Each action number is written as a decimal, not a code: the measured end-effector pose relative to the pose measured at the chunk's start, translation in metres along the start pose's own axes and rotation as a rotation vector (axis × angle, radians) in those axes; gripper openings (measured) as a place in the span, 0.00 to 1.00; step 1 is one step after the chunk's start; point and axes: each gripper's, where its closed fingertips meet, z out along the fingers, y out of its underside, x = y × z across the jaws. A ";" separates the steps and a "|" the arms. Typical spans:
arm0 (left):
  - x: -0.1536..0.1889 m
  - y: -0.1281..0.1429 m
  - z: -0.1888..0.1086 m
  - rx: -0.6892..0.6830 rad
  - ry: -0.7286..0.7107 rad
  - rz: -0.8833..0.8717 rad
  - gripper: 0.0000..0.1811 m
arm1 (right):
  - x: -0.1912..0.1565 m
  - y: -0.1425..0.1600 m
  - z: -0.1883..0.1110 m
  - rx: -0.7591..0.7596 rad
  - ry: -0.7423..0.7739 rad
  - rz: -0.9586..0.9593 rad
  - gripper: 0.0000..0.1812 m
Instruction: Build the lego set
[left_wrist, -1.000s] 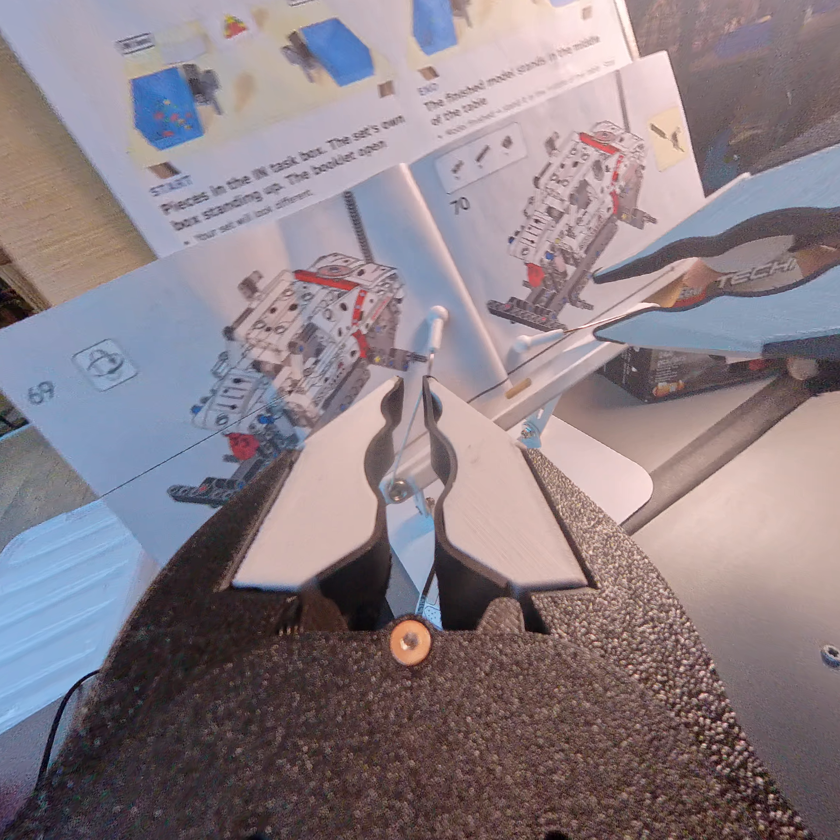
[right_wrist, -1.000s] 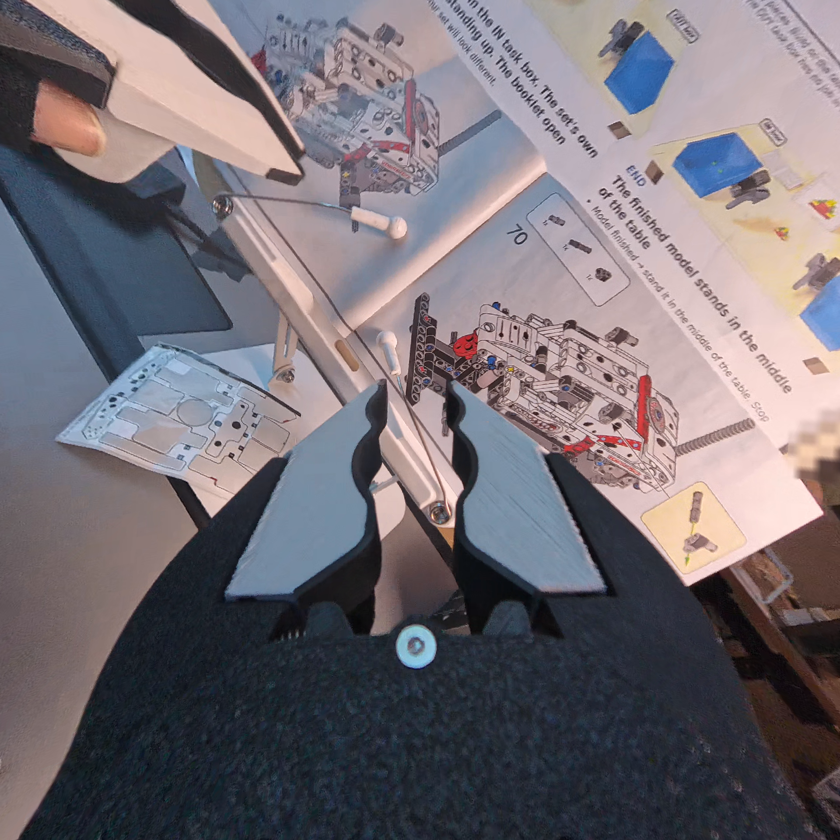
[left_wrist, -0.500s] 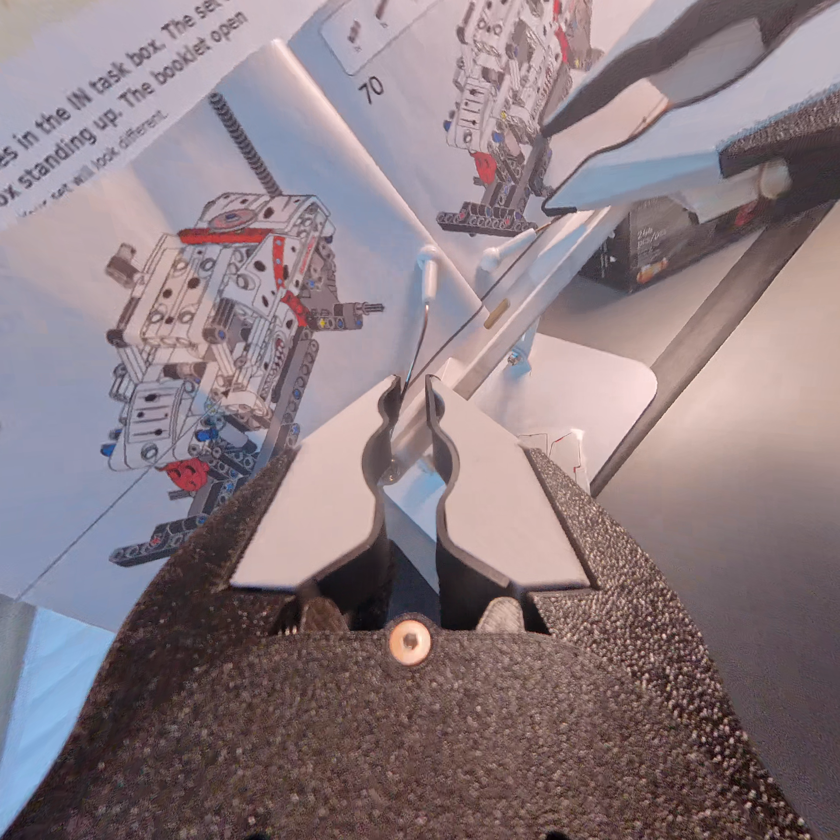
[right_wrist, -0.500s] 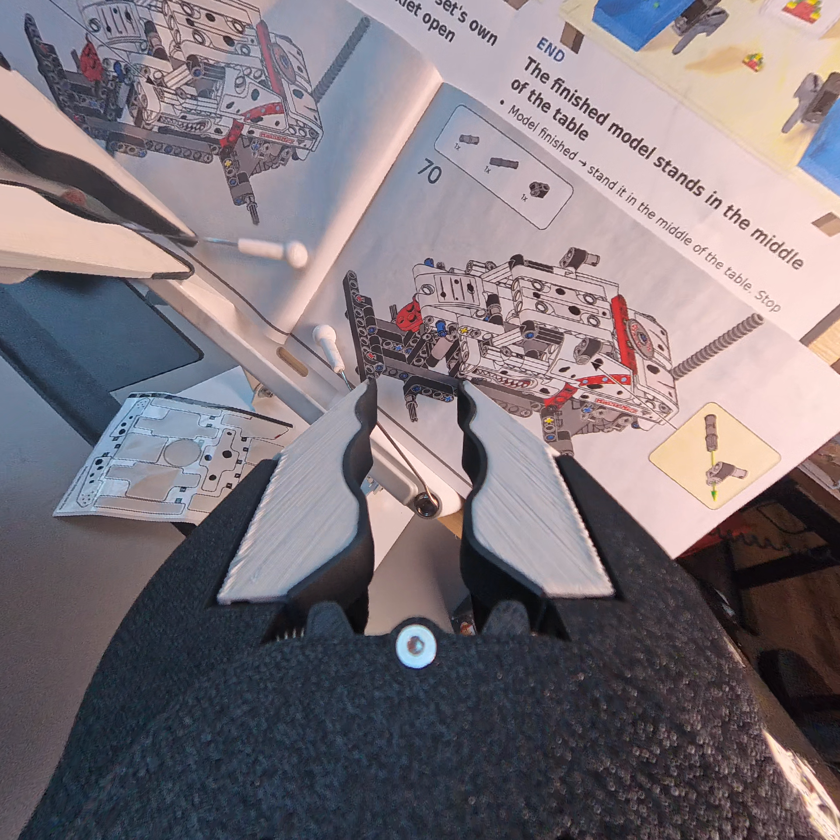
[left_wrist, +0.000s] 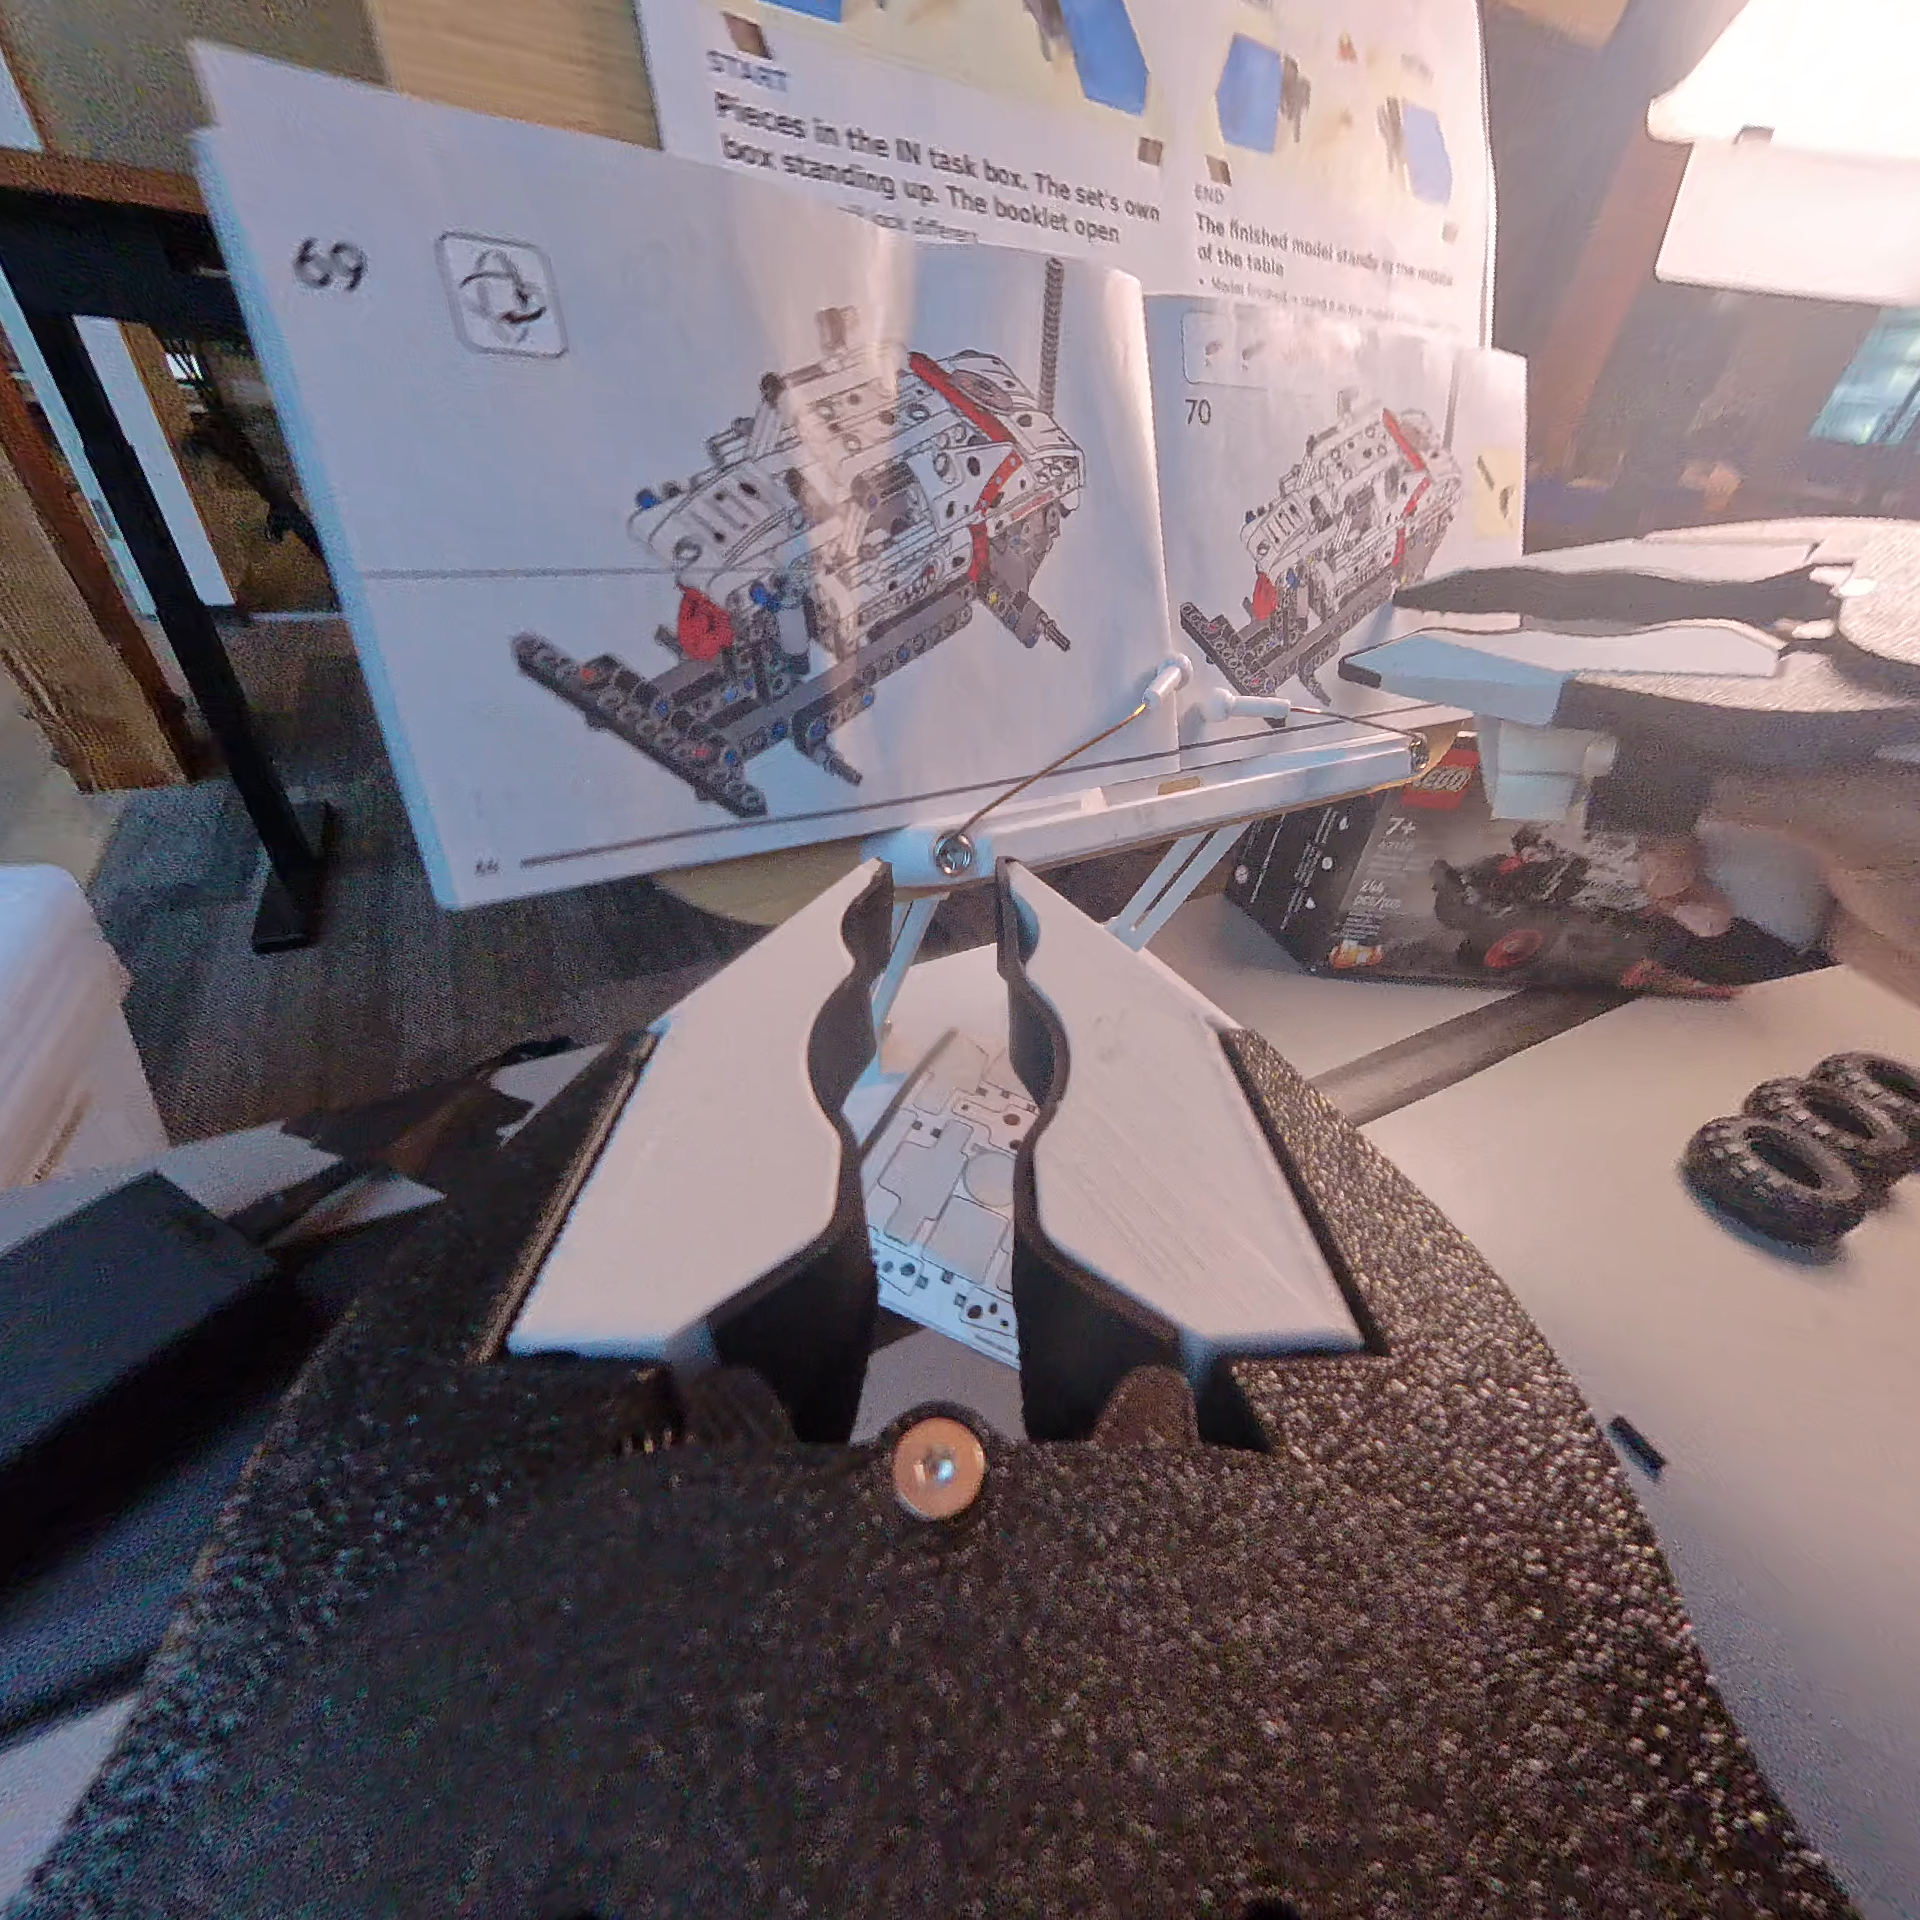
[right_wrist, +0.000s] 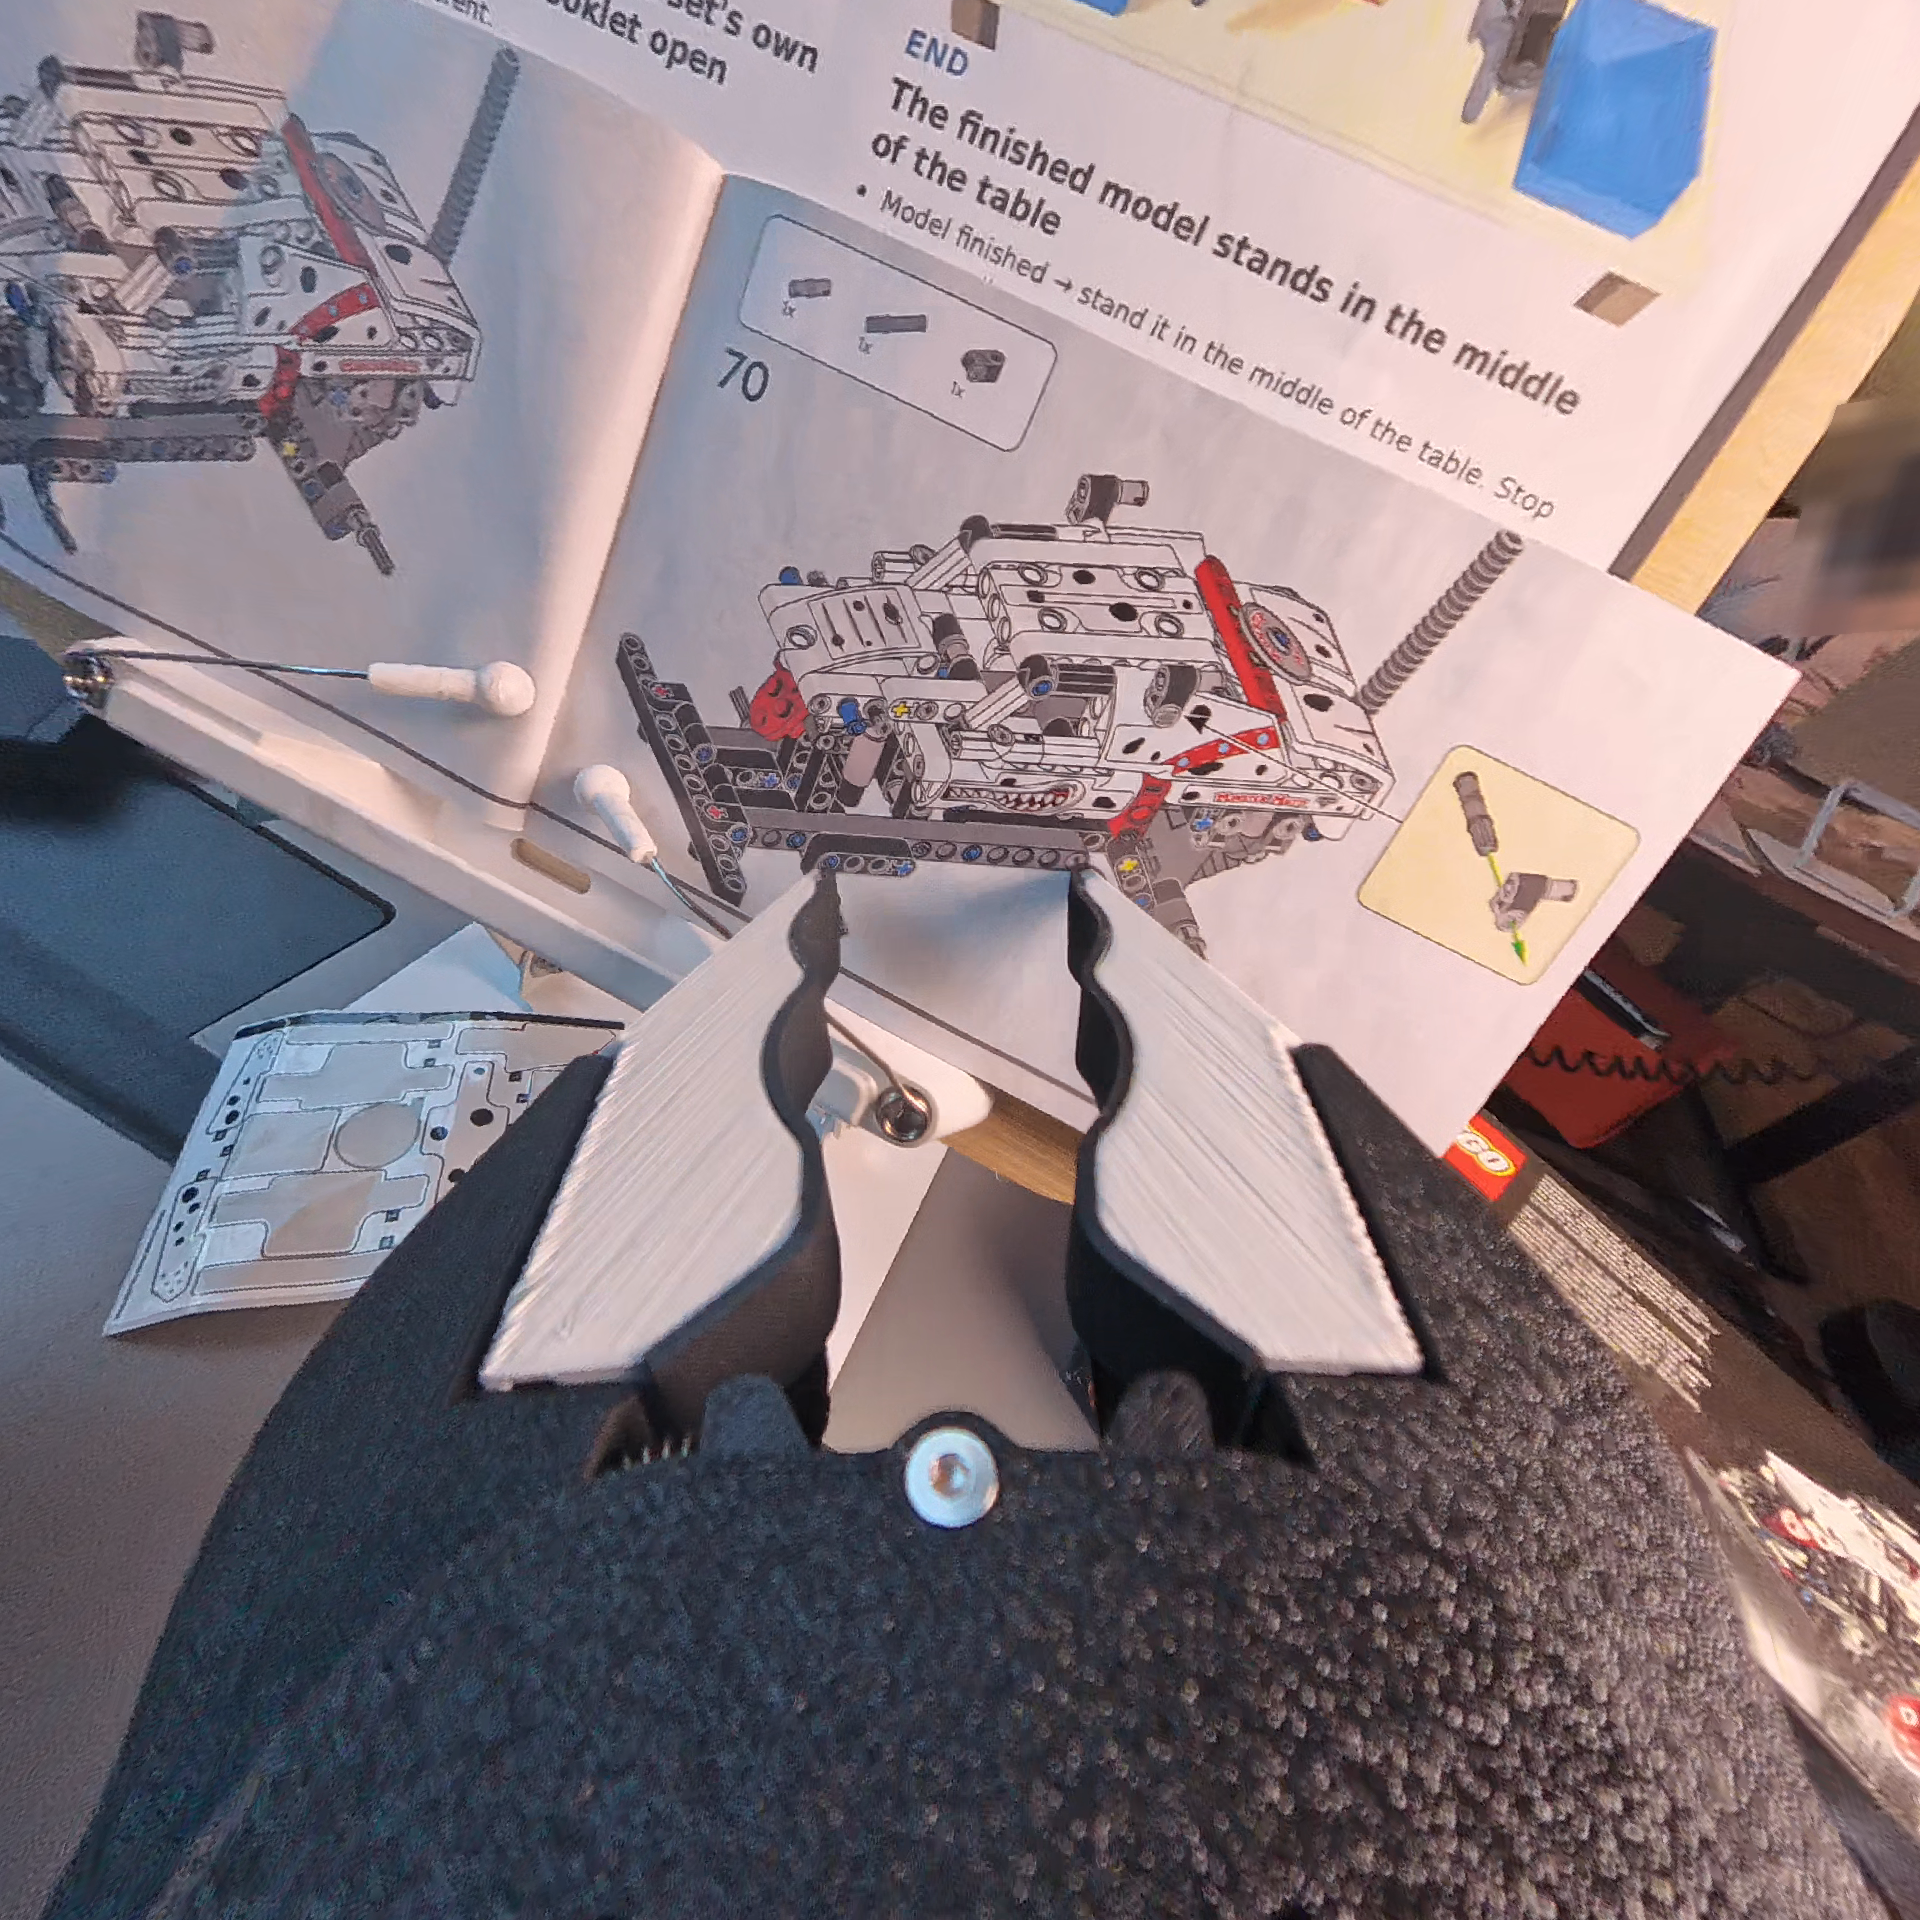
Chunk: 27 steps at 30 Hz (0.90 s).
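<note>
The instruction booklet (right_wrist: 1049, 665) stood open on its white stand (left_wrist: 1132, 805) at the bench's far edge. The right gripper (right_wrist: 945, 894), fingers apart and empty, sat nearer, just below the right-hand page. The left gripper (left_wrist: 940, 868), also slightly apart and empty, pointed at the stand's left end.

Right gripper (right_wrist: 945, 914) with jaws parted and empty, just before the open booklet (right_wrist: 1039, 499) — sticker sheet (right_wrist: 312, 1153) lying left of the booklet, white stand (right_wrist: 343, 769) under it.
</note>
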 end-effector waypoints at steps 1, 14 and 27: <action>-0.001 0.003 -0.009 0.012 -0.001 -0.043 0.11 | 0.000 0.000 0.001 0.009 0.004 0.006 0.24; 0.065 0.033 -0.151 -0.037 0.168 0.082 0.22 | -0.104 -0.012 -0.168 0.227 -0.319 0.109 0.27; 0.126 0.093 -0.271 -0.111 0.346 0.115 0.22 | -0.101 0.134 -0.366 0.050 -0.134 0.211 0.33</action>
